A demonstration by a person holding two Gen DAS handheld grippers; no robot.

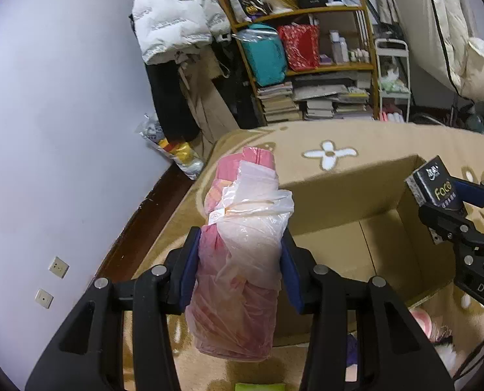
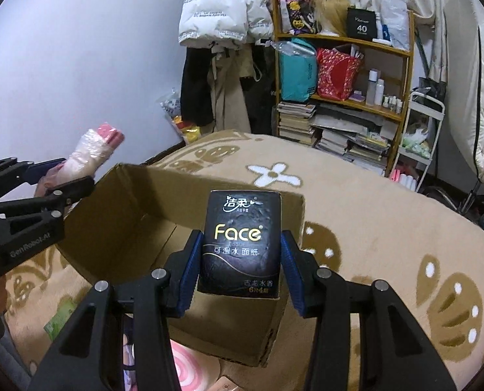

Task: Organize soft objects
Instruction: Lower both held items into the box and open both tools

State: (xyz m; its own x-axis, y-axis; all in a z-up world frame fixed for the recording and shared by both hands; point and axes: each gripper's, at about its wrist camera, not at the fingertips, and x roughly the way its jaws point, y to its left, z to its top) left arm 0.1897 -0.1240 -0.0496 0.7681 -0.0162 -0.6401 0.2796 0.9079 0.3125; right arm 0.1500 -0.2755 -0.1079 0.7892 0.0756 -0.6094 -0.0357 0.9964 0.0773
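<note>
Pink bundle (image 1: 238, 254) points lengthwise away, above cardboard box (image 1: 372, 228).

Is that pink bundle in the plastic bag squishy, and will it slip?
Probably squishy: the pink bundle bulges between the left gripper's fingers. Its crinkly plastic wrap looks loose, so it might slide. It seems light, held out over the cardboard box without sagging.

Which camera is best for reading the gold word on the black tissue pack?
The right wrist view. There the black tissue pack faces the camera, clamped in the right gripper, and "Face" reads clearly. The left wrist view shows the same pack only small, tilted, near the picture's right edge.
</note>
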